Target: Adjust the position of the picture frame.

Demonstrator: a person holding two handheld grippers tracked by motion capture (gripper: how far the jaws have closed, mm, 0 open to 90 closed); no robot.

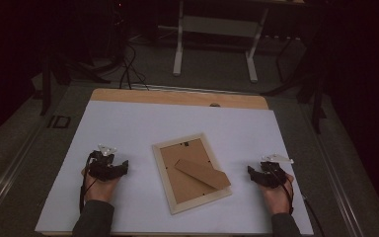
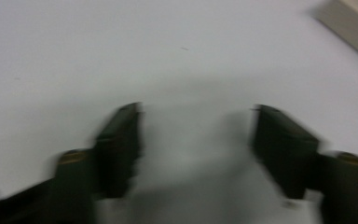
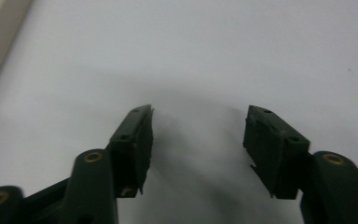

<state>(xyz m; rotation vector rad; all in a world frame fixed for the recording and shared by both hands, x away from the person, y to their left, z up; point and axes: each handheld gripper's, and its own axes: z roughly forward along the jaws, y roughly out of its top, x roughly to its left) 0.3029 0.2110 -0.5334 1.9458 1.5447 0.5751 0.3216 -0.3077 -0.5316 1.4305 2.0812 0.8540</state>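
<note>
The picture frame [image 1: 191,173] is lying face down in the middle. The left gripper [image 1: 124,166] and right gripper [image 1: 250,172] are waiting beside it, fingers wide open and empty. Next, they likely need to reach in.

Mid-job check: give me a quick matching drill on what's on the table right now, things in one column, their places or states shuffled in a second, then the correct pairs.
Things:
1. picture frame
2. stand flap
3. left gripper
4. right gripper

Places or states:
A. brown strip lying slantwise across the brown backing
B. open and empty over the white sheet, left of the frame
C. face down at the middle of the white sheet, back up
D. open and empty over the white sheet, right of the frame

Pairs: 1-C, 2-A, 3-B, 4-D
</note>
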